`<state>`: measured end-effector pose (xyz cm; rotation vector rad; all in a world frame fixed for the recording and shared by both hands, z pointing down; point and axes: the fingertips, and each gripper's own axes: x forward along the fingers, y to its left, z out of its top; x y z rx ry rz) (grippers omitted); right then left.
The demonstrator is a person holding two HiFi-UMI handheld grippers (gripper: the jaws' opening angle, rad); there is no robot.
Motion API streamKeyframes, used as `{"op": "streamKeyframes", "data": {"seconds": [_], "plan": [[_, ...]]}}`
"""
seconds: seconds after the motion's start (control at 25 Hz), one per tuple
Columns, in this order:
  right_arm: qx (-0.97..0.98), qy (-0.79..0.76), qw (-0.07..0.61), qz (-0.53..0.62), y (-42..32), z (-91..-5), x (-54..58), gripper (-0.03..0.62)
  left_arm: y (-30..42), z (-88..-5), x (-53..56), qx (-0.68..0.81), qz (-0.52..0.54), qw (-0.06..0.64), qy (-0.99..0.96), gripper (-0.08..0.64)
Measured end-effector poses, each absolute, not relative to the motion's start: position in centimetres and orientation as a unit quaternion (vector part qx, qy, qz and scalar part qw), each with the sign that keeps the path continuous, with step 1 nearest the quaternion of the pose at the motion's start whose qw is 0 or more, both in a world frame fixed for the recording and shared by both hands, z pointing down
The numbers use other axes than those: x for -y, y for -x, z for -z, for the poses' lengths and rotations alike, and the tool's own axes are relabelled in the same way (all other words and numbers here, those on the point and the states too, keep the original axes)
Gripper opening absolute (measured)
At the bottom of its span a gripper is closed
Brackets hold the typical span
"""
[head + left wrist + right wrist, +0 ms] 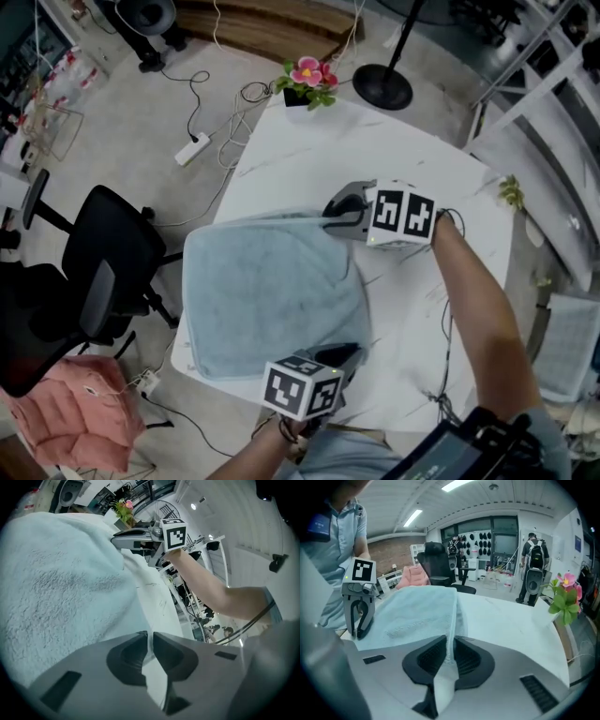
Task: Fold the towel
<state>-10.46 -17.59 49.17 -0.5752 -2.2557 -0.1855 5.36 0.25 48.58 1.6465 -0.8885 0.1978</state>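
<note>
1. Right gripper [451, 639]. We record its jaws closed on the towel [267, 291]. A fold of the cloth is pinched between the pads, and the slack trails back through the throat. The grip is on the towel's far right corner.

2. Left gripper [150, 637]. We list its jaws as all but together, with a thin pale layer between the tips. We take that layer for the towel's near right corner, pinched.

3. Towel. It is pale blue and lies flat on the white table [394, 141], reaching the table's left edge. Each gripper holds one end of its right edge. We judge this is so that the edge can be lifted level and carried across as one fold.

4. Views compared. Only the right gripper view shows cloth actually inside those jaws. From the head the marker cube covers them. The left gripper view gives the right gripper side-on at its corner. Only the head view gives the towel's full outline, plus the flowers [309, 80] at the table's far end and the chair [112, 253] beside it.
</note>
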Motion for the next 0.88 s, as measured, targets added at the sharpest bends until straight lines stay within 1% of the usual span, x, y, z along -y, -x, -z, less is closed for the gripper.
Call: {"op": "streamKeyframes", "data": {"seconds": [0.04, 0.12, 0.24, 0.32, 0.4, 0.52, 0.56, 0.64, 0.72, 0.76, 0.8, 0.84, 0.88], "plan": [[0.886, 0.229, 0.395, 0.075, 10.4, -49.5, 17.7, 0.051, -5.5, -48.8, -0.3, 0.378, -0.090, 0.590, -0.707, 0.041], [0.895, 0.217, 0.382, 0.075, 10.8, -49.4, 18.4, 0.037, -5.7, -49.1, -0.4, 0.372, -0.098, 0.593, -0.707, 0.041], [0.919, 0.168, 0.348, 0.080, 11.9, -47.9, 20.7, 0.035, -6.1, -49.7, -0.5, 0.365, -0.106, 0.599, -0.705, 0.041], [0.918, 0.154, 0.354, 0.090, 12.5, -48.2, 21.6, 0.038, -6.4, -50.0, -0.6, 0.363, -0.108, 0.603, -0.703, 0.041], [0.910, 0.154, 0.373, 0.095, 12.6, -49.4, 21.9, 0.043, -6.7, -50.2, -0.6, 0.360, -0.108, 0.604, -0.702, 0.041], [0.910, 0.133, 0.384, 0.083, 12.5, -50.9, 22.9, 0.089, -6.8, -50.3, -0.5, 0.358, -0.110, 0.606, -0.702, 0.038], [0.913, 0.124, 0.381, 0.073, 12.5, -50.8, 23.3, 0.115, -6.8, -50.4, -0.5, 0.358, -0.110, 0.606, -0.702, 0.037], [0.921, 0.115, 0.368, 0.052, 12.4, -49.6, 23.9, 0.197, -6.7, -50.4, -0.5, 0.359, -0.112, 0.606, -0.701, 0.035], [0.933, 0.116, 0.337, 0.047, 12.2, -47.0, 24.0, 0.212, -6.7, -50.5, -0.5, 0.359, -0.114, 0.606, -0.701, 0.035], [0.938, 0.116, 0.321, 0.056, 12.2, -45.6, 23.8, 0.204, -6.7, -50.5, -0.5, 0.359, -0.115, 0.606, -0.700, 0.035], [0.941, 0.111, 0.310, 0.073, 12.2, -44.5, 23.6, 0.162, -6.7, -50.6, -0.5, 0.359, -0.116, 0.607, -0.700, 0.034], [0.942, 0.102, 0.307, 0.092, 12.1, -43.8, 23.7, 0.096, -6.7, -50.6, -0.6, 0.359, -0.117, 0.606, -0.700, 0.034], [0.940, 0.094, 0.310, 0.107, 11.9, -43.7, 23.8, 0.075, -6.7, -50.6, -0.6, 0.359, -0.118, 0.606, -0.700, 0.032]]}}
